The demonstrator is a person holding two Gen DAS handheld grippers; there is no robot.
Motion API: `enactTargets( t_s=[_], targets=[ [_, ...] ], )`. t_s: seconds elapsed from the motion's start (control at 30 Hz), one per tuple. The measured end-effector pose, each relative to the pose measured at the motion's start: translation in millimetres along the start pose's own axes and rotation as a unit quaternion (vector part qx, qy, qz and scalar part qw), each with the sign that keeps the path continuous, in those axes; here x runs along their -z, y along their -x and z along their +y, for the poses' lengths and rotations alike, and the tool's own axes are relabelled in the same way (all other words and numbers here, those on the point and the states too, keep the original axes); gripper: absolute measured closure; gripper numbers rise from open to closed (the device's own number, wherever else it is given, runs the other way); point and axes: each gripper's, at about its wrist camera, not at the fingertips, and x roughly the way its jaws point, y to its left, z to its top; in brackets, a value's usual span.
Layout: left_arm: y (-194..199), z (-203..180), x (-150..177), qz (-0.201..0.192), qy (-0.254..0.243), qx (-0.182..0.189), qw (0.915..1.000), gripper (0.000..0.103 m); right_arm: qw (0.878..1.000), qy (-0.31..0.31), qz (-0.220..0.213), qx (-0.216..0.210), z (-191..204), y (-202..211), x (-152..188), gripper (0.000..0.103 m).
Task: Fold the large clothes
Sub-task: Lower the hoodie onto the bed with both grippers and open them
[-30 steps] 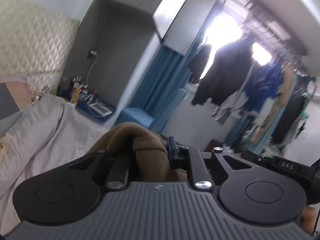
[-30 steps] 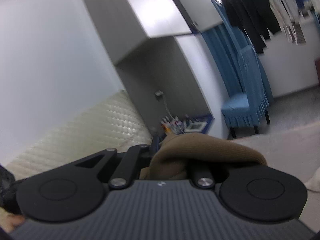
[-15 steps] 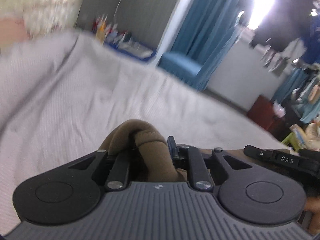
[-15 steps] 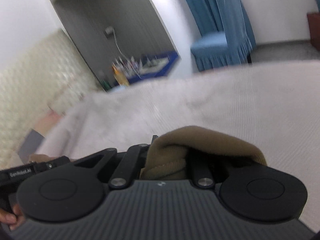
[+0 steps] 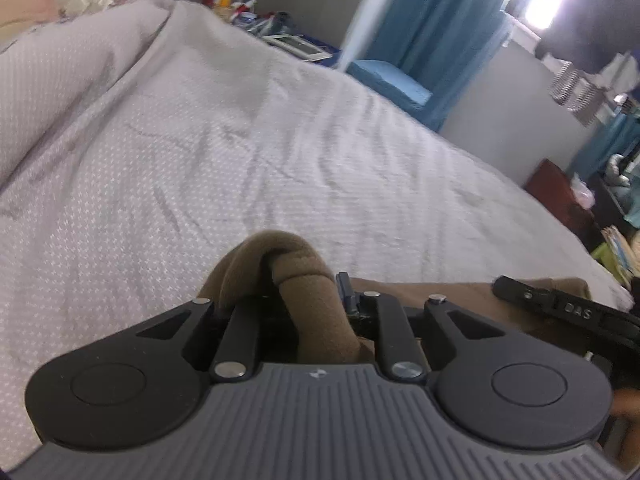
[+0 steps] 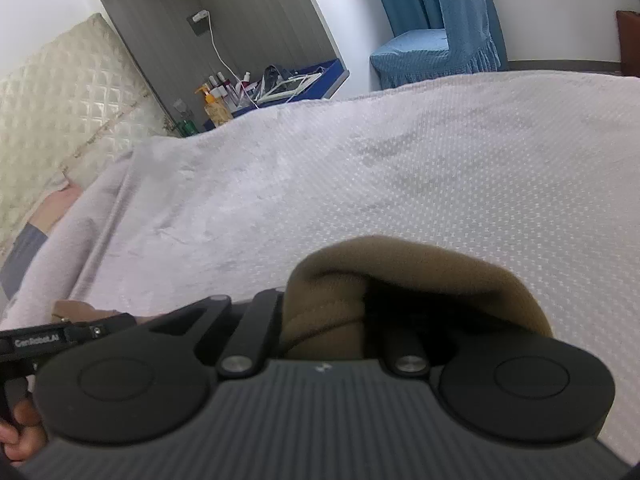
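Left wrist view shows the left gripper (image 5: 308, 292), jaws just easing apart, pinching the brown fleece garment (image 5: 304, 280) near the pale grey bedspread's (image 5: 240, 152) near edge, the right gripper (image 6: 360, 320) likewise, spreading it flat for folding.

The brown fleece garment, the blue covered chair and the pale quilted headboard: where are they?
Brown fleece garment (image 5: 308, 300), left wrist view: bunched fold between the fingers.
Blue covered chair (image 6: 424, 54), right wrist view: seat cover.
Pale quilted headboard (image 6: 60, 92), right wrist view: padded face.
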Motion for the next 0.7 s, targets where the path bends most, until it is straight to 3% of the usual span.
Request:
enactTargets(
  t_s=[0.03,0.07,0.1,0.17,0.23,0.5,0.7],
  targets=[
    [8.1,-1.6,-2.0,0.004,0.0,0.014,0.9999,0.062,1.0,-0.002,0.003,0.002,2.3,4.6,-1.4,0.081],
    [15.0,-1.5,-4.1,0.013,0.001,0.036,0.9993,0.036,1.0,-0.01,0.006,0.005,4.3,11.1,-3.4,0.08],
    [24.6,-1.7,-4.4,0.013,0.004,0.064,0.9979,0.025,1.0,-0.021,0.009,0.005,5.0,18.1,-5.8,0.076],
    [50.7,-3.1,-0.4,-0.013,0.008,0.067,0.9976,0.024,1.0,-0.029,0.01,0.006,8.9,33.0,-8.2,0.059],
    [71.5,-5.1,2.2,-0.013,0.011,0.066,0.9977,0.024,1.0,-0.023,0.001,0.005,15.4,49.6,-5.8,0.019],
    [186.5,-22.1,33.7,-0.048,-0.004,0.047,0.9978,0.024,1.0,0.004,-0.023,-0.005,45.1,154.4,21.7,0.019],
    [315.4,-45.2,94.5,-0.086,-0.023,0.03,0.9956,0.024,0.997,0.049,-0.052,-0.009,70.7,247.1,63.9,0.019]
  ],
)
